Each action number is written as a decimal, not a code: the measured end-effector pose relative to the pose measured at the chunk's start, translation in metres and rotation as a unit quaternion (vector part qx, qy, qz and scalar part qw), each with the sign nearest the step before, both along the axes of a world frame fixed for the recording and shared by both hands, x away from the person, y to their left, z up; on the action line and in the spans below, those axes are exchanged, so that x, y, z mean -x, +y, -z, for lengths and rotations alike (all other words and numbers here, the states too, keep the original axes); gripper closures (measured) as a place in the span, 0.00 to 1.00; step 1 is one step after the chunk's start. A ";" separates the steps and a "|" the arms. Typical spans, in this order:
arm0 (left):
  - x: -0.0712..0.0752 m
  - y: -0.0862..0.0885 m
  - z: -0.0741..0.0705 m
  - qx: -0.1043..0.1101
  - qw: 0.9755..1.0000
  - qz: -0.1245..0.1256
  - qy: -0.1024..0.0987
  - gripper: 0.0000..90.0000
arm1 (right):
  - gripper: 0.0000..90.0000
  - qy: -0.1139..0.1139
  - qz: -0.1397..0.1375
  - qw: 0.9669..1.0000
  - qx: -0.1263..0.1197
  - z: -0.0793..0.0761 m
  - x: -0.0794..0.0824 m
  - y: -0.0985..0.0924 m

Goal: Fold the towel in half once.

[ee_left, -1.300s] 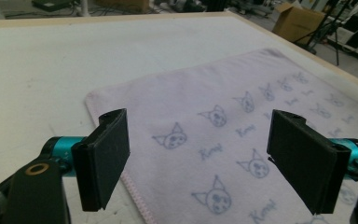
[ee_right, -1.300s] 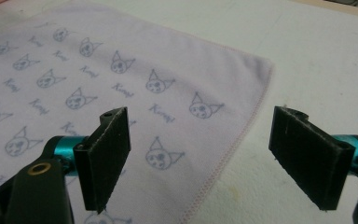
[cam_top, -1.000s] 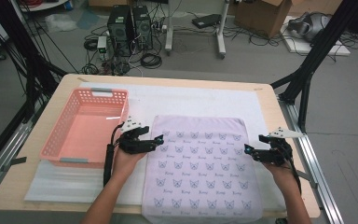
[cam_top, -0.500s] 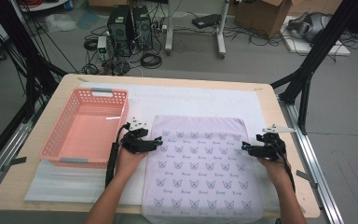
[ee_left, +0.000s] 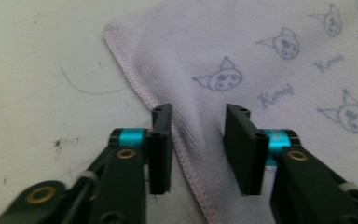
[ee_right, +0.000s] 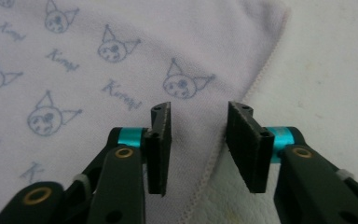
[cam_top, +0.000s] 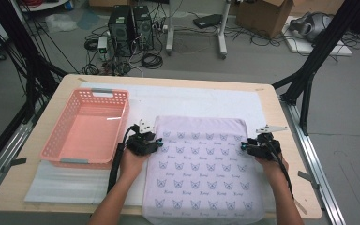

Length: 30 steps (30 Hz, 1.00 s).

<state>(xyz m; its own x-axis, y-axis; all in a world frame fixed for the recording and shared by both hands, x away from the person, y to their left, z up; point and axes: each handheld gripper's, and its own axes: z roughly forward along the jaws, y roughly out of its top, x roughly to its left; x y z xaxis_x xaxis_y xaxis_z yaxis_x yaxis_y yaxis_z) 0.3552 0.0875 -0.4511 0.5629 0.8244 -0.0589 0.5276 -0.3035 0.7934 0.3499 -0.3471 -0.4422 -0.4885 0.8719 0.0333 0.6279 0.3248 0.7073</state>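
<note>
Both grippers' fingers closing, apart, astride towel [cam_top: 201,164] edges; pink basket [cam_top: 86,129] left.

So a lilac towel [cam_top: 201,171] with little cat prints was spread flat on a white mat [cam_top: 192,101] over the table [cam_top: 272,101], near end hanging off the front edge. Left gripper [cam_top: 158,142] was at its left edge, right gripper [cam_top: 243,147] at its right edge, both roughly level with each other and their jaws had just been closing. Empty pink basket [cam_top: 86,127] sat just left of the towel.
</note>
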 end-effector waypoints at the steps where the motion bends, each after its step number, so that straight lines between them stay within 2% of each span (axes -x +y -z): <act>1: 0.000 0.001 0.000 0.004 1.000 0.002 0.002 0.80 | 0.72 0.001 0.001 1.000 -0.004 0.000 0.000 -0.001; 2: -0.001 0.002 0.000 0.014 1.000 0.004 0.007 0.86 | 0.75 0.002 0.004 1.000 -0.007 0.000 0.000 -0.001; 3: -0.001 0.003 0.001 0.024 1.000 0.007 0.015 0.95 | 0.81 0.006 0.004 1.000 -0.008 0.000 0.000 -0.002; 5: -0.001 0.003 0.001 0.027 0.999 0.004 0.016 0.96 | 0.92 0.017 0.004 1.000 -0.026 0.000 -0.001 -0.005; 6: -0.001 0.004 0.001 0.031 0.999 0.003 0.018 0.96 | 0.95 0.022 0.001 0.999 -0.035 0.000 -0.002 -0.006; 9: -0.004 0.007 0.001 0.062 0.997 -0.014 0.039 0.96 | 0.96 0.022 0.000 0.999 -0.036 0.000 -0.002 -0.007; 14: -0.006 0.011 -0.002 0.079 0.996 -0.040 0.030 0.97 | 0.97 0.006 0.010 1.000 -0.025 -0.001 -0.004 -0.009; 17: -0.010 0.009 -0.008 0.094 0.994 -0.048 0.033 0.97 | 0.97 -0.006 0.011 1.000 -0.001 -0.002 -0.006 -0.008; 18: -0.012 0.008 -0.013 0.096 0.994 -0.048 0.032 0.97 | 0.97 -0.009 0.013 1.000 0.000 -0.003 -0.007 -0.008; 21: -0.018 0.007 -0.024 0.096 0.994 -0.052 0.022 0.97 | 0.97 -0.028 0.028 0.999 -0.013 -0.007 -0.009 -0.012; 23: -0.018 0.010 -0.027 0.113 0.992 -0.060 0.016 0.97 | 0.97 -0.042 0.037 0.998 -0.037 -0.012 -0.009 -0.013; 24: -0.018 0.011 -0.027 0.111 0.992 -0.058 0.019 0.97 | 0.97 -0.045 0.038 0.997 -0.043 -0.014 -0.008 -0.014; 27: -0.013 0.014 -0.028 0.109 0.993 -0.045 0.019 0.97 | 0.97 -0.052 0.031 0.997 -0.052 -0.019 -0.003 -0.014; 30: -0.004 0.017 -0.031 0.120 0.992 -0.033 0.014 0.97 | 0.97 -0.057 0.017 0.996 -0.062 -0.024 0.006 -0.016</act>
<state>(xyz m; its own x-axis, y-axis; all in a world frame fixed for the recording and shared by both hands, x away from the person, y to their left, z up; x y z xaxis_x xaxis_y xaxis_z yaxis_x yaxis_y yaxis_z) 0.3596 0.1046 -0.4198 0.5030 0.8202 -0.2725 0.5633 -0.0720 0.8231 0.3442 -0.3632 -0.4184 -0.4650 0.8810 0.0871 0.5498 0.2102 0.8084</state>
